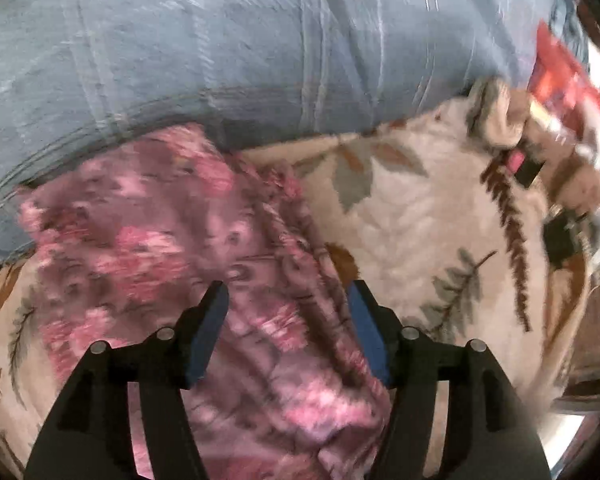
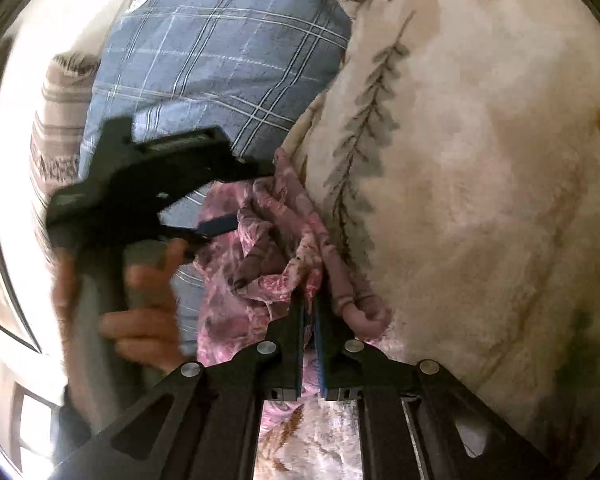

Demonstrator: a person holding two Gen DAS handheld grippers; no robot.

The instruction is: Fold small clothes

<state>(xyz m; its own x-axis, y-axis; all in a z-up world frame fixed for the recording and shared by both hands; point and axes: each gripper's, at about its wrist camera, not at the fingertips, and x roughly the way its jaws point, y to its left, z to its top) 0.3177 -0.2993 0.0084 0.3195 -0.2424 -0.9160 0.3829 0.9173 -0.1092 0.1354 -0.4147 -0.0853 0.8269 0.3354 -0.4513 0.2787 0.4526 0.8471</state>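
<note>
Right hand-held gripper (image 2: 309,312) pinching a pink flowered garment (image 1: 236,280) on a leaf-print blanket (image 1: 416,216); left hand-held gripper (image 1: 286,300) spread wide over it.

The garment lies crumpled on the cream blanket, just beside a blue checked cloth (image 1: 220,40) that covers the far side. In the right wrist view the two blue-padded fingers are pressed nearly together with a fold of the pink fabric caught between them, the bunched edge rising just ahead of the tips. The left hand-held gripper hangs above the garment with its fingers far apart and nothing between them; the right view shows it from the side, held by a hand (image 2: 140,304), with its tips at the garment's upper edge. The left view is blurred.
</note>
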